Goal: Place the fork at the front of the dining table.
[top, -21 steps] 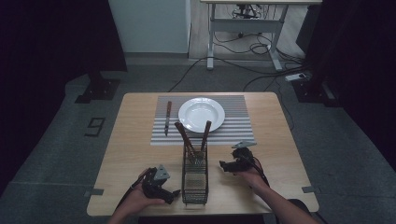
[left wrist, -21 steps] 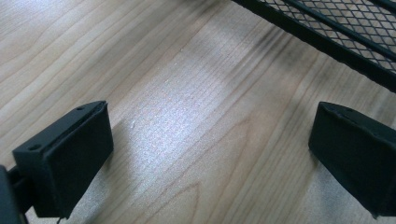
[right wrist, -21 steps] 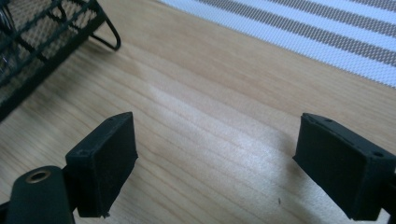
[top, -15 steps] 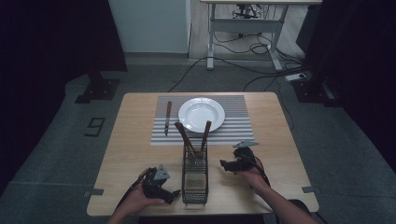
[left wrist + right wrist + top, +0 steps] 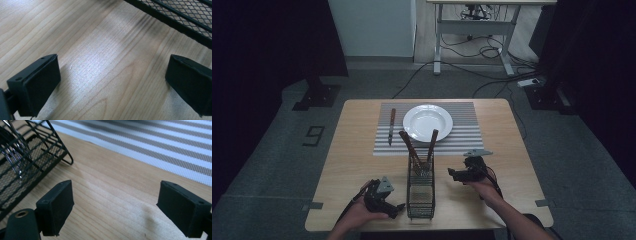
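1. Resting low over the table (image 5: 352, 150), both claws flank the black wire caddy (image 5: 420, 192): the left claw (image 5: 396, 209) sits just beside its near left corner, the right claw (image 5: 452, 173) off its right side and pointing in at it.
2. The left claw is released, jaws spread wide with only bare wood between them; in the left gripper view the caddy's mesh wall (image 5: 180, 17) runs past just ahead.
3. The right claw (image 5: 117, 210) is released too, jaws fully parted over bare wood, nothing grasped, with the striped placemat (image 5: 155, 147) ahead of it.
4. Two brown-handled utensils (image 5: 419, 147) stand in the caddy's far end, handles up and leaning apart towards the white plate (image 5: 428, 122).
5. Their long axes run up and away from the person, so I'd judge the right claw nearer to them; it would need to rise and swing left and slightly forward.
6. A knife (image 5: 391, 125) already lies on the placemat, left of the plate.
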Demonstrator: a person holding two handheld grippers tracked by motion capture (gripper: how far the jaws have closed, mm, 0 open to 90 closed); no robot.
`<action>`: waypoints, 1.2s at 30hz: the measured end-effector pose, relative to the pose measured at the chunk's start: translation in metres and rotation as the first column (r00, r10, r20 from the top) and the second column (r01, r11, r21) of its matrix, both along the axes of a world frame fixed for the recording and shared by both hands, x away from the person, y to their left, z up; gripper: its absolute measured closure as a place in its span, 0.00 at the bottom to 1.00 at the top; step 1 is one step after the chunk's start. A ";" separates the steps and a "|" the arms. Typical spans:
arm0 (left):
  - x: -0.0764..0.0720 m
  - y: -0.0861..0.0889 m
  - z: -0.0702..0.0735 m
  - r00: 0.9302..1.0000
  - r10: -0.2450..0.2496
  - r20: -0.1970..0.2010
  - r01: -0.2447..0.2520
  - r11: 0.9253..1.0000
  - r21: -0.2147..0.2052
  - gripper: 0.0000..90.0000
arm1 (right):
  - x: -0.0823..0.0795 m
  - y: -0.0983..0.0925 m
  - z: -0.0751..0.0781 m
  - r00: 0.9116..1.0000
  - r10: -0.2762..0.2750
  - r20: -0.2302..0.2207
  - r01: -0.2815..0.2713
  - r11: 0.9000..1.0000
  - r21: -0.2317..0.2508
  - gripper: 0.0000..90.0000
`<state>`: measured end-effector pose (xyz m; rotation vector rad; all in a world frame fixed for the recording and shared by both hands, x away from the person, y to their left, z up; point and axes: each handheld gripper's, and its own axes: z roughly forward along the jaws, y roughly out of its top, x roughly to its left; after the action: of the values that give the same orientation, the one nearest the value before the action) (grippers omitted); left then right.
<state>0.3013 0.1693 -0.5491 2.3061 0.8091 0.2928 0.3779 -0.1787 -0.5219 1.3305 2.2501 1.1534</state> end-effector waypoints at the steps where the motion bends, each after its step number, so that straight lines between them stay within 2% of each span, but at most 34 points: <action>1: 0.000 0.000 0.000 1.000 0.000 0.000 0.000 1.000 0.000 0.00 | 0.000 -0.002 0.002 1.000 -0.006 0.004 0.006 1.000 0.013 0.15; 12: 0.001 0.000 0.000 1.000 -0.005 0.000 0.005 1.000 -0.001 0.00 | -0.002 -0.009 0.011 1.000 -0.001 0.019 0.000 0.999 0.044 0.15; 14: 0.001 0.000 0.000 1.000 -0.005 0.000 0.005 1.000 -0.001 0.00 | -0.003 -0.013 0.015 1.000 0.010 0.029 -0.012 0.997 0.070 0.15; 19: 0.001 0.000 0.000 1.000 -0.005 0.000 0.005 1.000 -0.002 0.00 | -0.003 -0.017 0.019 0.999 0.023 0.033 -0.026 0.996 0.086 0.14; 31: 0.001 0.000 0.000 1.000 -0.004 0.000 0.004 1.000 -0.001 0.00 | -0.014 -0.029 0.043 0.994 0.028 0.109 -0.045 0.987 0.154 0.15; 36: 0.001 0.000 0.000 1.000 -0.005 0.000 0.005 1.000 -0.002 0.00 | -0.015 -0.030 0.052 0.989 0.033 0.141 -0.055 0.987 0.154 0.16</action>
<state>0.3018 0.1693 -0.5492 2.3062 0.8039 0.2895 0.3629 -0.2087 -0.4702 1.2195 2.1377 1.4197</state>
